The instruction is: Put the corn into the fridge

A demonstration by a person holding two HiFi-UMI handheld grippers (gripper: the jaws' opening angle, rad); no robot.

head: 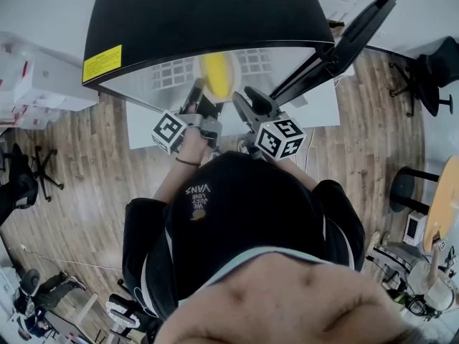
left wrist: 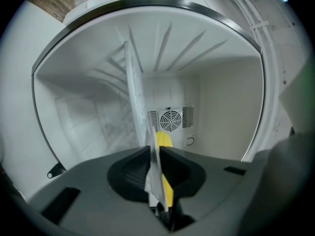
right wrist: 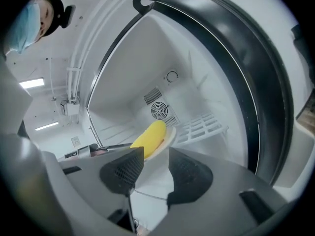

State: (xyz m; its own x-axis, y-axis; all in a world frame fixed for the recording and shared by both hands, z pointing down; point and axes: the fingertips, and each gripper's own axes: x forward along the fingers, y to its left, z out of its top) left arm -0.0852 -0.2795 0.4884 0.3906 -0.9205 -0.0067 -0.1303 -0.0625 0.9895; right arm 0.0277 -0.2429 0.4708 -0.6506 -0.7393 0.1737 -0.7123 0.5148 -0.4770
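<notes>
- The yellow corn cob [head: 217,74] lay on a round white plate [right wrist: 171,135] inside the open white-lined, black-topped fridge [head: 208,13], in front of the round fan vent [right wrist: 159,111] in its back wall.
- From the head view the fridge top hid most of the inside. In the left gripper view the plate showed edge-on and the jaws cut off the cob's middle. Whether the plate rested on the white wire shelf [right wrist: 202,127] could not be told.
- The fridge stood on a white bench [head: 140,124] over a wood-plank floor [head: 86,185], its black door [head: 358,31] swung wide at the right; a black office chair [head: 430,70] stood well apart.
- The left hand-held gripper [left wrist: 153,154] pointed level into the fridge, its jaws pressed together on the plate's rim.
- The right hand-held gripper [right wrist: 155,156], just beside it and tilted slightly down, had its jaws spread wide with nothing between them.
</notes>
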